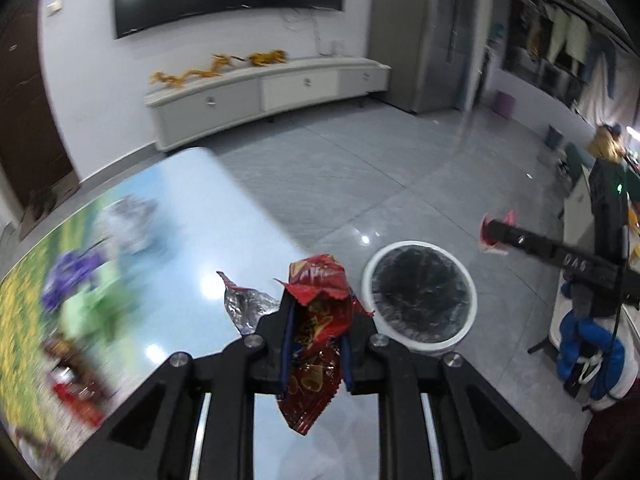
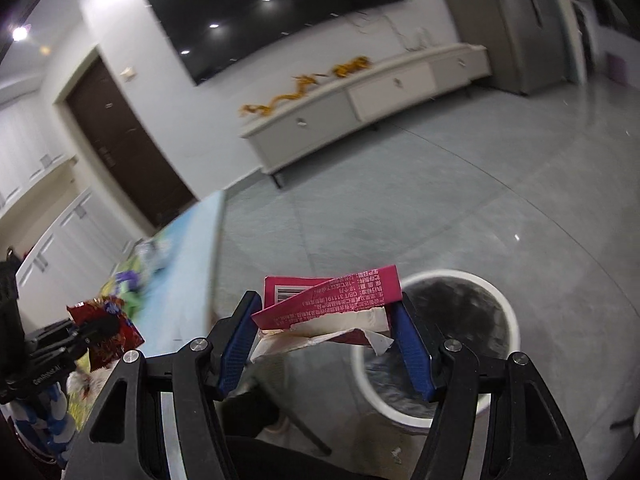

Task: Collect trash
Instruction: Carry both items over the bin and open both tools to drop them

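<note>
Beside table (image 1: 224, 216), lined bin (image 1: 419, 297) (contents unclear)

Each matte black plastic claw (image 1: 316, 320) (image 2: 328, 332) has angular linkage arms, round silver pivot screws and ribbed blue finger pads (image 2: 236, 356).

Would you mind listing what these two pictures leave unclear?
- Left wrist view: items on the table at left are smeared by motion blur.
- Both views: the bin's contents are lost in its dark liner.
- Right wrist view: the pink box's underside is hidden by its own torn flaps.
</note>
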The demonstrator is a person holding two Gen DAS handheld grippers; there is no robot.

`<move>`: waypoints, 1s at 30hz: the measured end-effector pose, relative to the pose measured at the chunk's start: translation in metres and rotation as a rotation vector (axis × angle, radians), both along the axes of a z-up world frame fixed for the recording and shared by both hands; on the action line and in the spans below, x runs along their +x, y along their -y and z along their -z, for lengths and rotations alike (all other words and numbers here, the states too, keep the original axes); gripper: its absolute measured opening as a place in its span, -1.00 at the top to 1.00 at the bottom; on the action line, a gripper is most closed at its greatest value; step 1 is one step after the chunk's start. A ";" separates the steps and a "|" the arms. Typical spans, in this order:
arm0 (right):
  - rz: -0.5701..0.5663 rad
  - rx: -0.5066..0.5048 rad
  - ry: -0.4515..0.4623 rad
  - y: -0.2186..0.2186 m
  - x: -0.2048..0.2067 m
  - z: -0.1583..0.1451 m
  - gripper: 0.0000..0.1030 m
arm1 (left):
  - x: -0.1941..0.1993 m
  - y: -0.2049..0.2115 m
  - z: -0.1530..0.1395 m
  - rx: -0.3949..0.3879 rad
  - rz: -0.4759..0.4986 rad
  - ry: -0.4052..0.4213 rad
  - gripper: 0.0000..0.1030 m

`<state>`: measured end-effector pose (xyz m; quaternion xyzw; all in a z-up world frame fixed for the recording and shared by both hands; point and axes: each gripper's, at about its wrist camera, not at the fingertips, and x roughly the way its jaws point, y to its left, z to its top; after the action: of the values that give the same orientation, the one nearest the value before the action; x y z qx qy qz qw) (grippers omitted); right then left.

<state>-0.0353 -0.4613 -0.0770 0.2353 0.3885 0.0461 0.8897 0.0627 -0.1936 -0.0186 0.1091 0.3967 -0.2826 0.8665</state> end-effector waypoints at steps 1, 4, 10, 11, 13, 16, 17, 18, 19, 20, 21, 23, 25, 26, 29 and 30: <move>0.014 0.004 -0.017 0.007 0.002 0.007 -0.27 | 0.005 0.014 0.003 0.001 0.018 -0.010 0.66; 0.046 0.013 -0.058 0.026 0.006 0.027 -0.27 | 0.018 0.058 0.014 -0.012 0.073 -0.060 0.66; 0.077 0.012 -0.139 0.045 0.022 0.066 -0.28 | 0.034 0.128 0.033 -0.026 0.149 -0.131 0.64; 0.078 0.015 -0.146 0.049 0.022 0.072 -0.30 | 0.037 0.137 0.037 -0.028 0.156 -0.141 0.64; 0.083 0.016 -0.169 0.054 0.027 0.084 -0.30 | 0.042 0.155 0.043 -0.024 0.165 -0.149 0.64; 0.090 0.013 -0.199 0.060 0.032 0.098 -0.31 | 0.049 0.176 0.051 -0.035 0.177 -0.180 0.63; 0.094 0.015 -0.203 0.062 0.033 0.101 -0.31 | 0.052 0.181 0.053 -0.038 0.179 -0.191 0.62; 0.099 0.013 -0.209 0.065 0.033 0.103 -0.32 | 0.054 0.187 0.055 -0.042 0.182 -0.203 0.52; 0.105 0.009 -0.213 0.066 0.033 0.104 -0.34 | 0.056 0.192 0.057 -0.044 0.183 -0.209 0.47; 0.111 0.010 -0.214 0.066 0.032 0.104 -0.36 | 0.057 0.195 0.058 -0.045 0.184 -0.214 0.32; 0.116 0.011 -0.213 0.068 0.032 0.104 -0.38 | 0.058 0.198 0.058 -0.051 0.186 -0.217 0.22; 0.123 0.010 -0.211 0.069 0.030 0.102 -0.39 | 0.058 0.203 0.058 -0.055 0.191 -0.219 0.19; 0.127 0.004 -0.211 0.070 0.027 0.101 -0.39 | 0.057 0.205 0.057 -0.055 0.192 -0.219 0.19; 0.129 0.004 -0.209 0.070 0.026 0.099 -0.39 | 0.057 0.205 0.056 -0.056 0.194 -0.218 0.19; 0.131 0.003 -0.197 0.077 0.025 0.096 -0.39 | 0.053 0.199 0.050 -0.058 0.193 -0.205 0.19; 0.133 0.003 -0.190 0.077 0.023 0.092 -0.39 | 0.051 0.196 0.048 -0.055 0.190 -0.199 0.19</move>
<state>-0.0119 -0.5384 -0.1695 0.2651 0.4544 -0.0350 0.8498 0.1137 -0.3900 -0.0668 0.0935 0.4608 -0.3834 0.7949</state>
